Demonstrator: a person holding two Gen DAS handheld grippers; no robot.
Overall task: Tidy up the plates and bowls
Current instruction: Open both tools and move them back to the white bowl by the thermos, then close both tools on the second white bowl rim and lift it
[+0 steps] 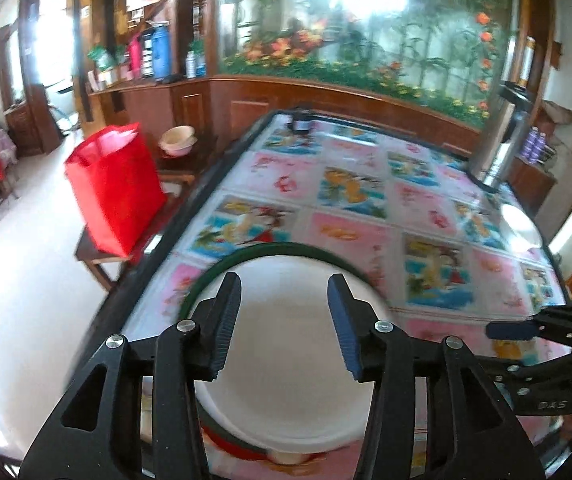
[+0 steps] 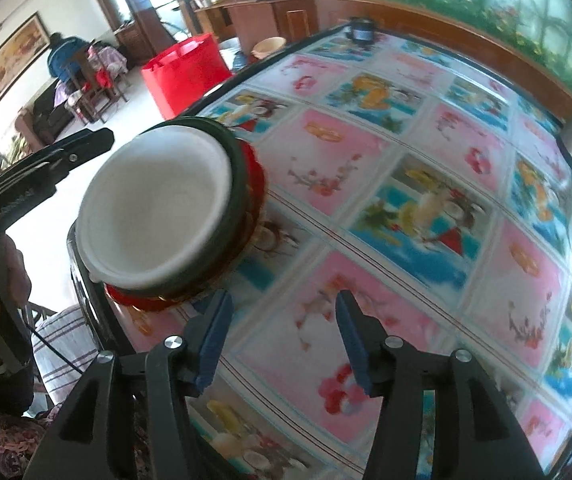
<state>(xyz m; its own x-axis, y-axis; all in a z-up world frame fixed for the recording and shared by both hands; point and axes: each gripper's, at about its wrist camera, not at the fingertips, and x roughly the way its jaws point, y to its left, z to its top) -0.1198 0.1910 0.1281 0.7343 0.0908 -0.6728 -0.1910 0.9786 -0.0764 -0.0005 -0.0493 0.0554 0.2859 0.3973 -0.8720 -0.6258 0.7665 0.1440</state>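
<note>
Bowl [image 2: 154, 204] stacked on plates [image 2: 254, 184] at table [image 2: 406, 260] corner; left gripper [image 1: 284, 320] and right gripper [image 2: 282, 336] spread, empty. Stacking looks done; nothing else loose in view.

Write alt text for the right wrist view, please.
A white bowl sits stacked on dark and red dishes near the edge of a table with a colourful cloth. The right tool stands open and empty beside the stack.

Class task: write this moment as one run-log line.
stage: stack placed | left gripper: open above white green-rimmed bowl | right gripper: open, empty | bowl on red plate | floral tablecloth table
</note>
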